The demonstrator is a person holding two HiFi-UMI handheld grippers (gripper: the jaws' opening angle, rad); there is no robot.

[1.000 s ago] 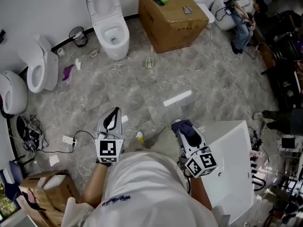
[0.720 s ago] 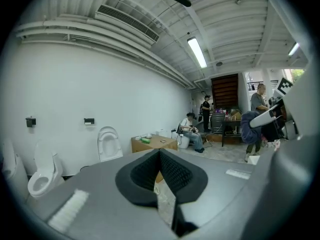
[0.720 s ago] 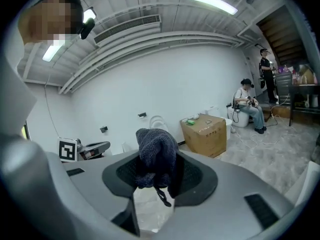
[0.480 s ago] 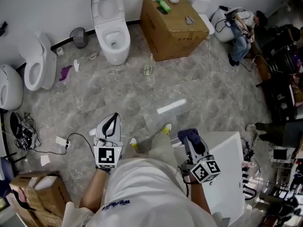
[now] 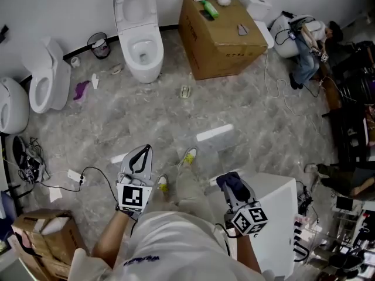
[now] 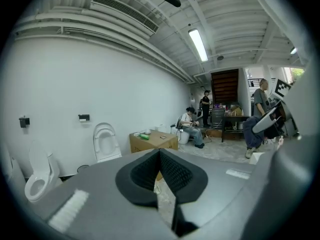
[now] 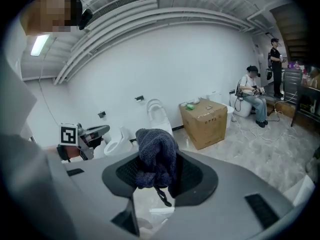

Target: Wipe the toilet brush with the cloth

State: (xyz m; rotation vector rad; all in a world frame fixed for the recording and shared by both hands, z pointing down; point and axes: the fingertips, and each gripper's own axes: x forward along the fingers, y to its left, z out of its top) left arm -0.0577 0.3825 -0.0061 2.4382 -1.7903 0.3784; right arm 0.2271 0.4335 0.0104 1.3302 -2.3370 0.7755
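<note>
Two grippers in play, both on our side of the cardboard box [image 5: 225,37] and well apart from it, over the grey marbled floor [image 5: 176,110]. Our right gripper [image 7: 155,176] sits roughly in line with the box. Its jaws are clamped on the dark blue cloth [image 7: 156,149], which bunches up above the pads with a loose strand dangling underneath. Our left gripper [image 6: 160,164] is off toward the box's left side. Its jaws are pressed together with nothing between them, and the ribbed pads meet in a tidy V.

Just left of the box, against the same wall, stands a white toilet [image 5: 139,40] with its lid up. A green item [image 5: 210,8] lies on top of the box, near the back edge. To the box's right a person [image 5: 304,45] sits with cables trailing over the floor. A flat white strip [image 5: 215,134] lies on the floor between the box and our grippers. A white panel [image 5: 275,215] sits just beside the right gripper, on the side away from the left one.
</note>
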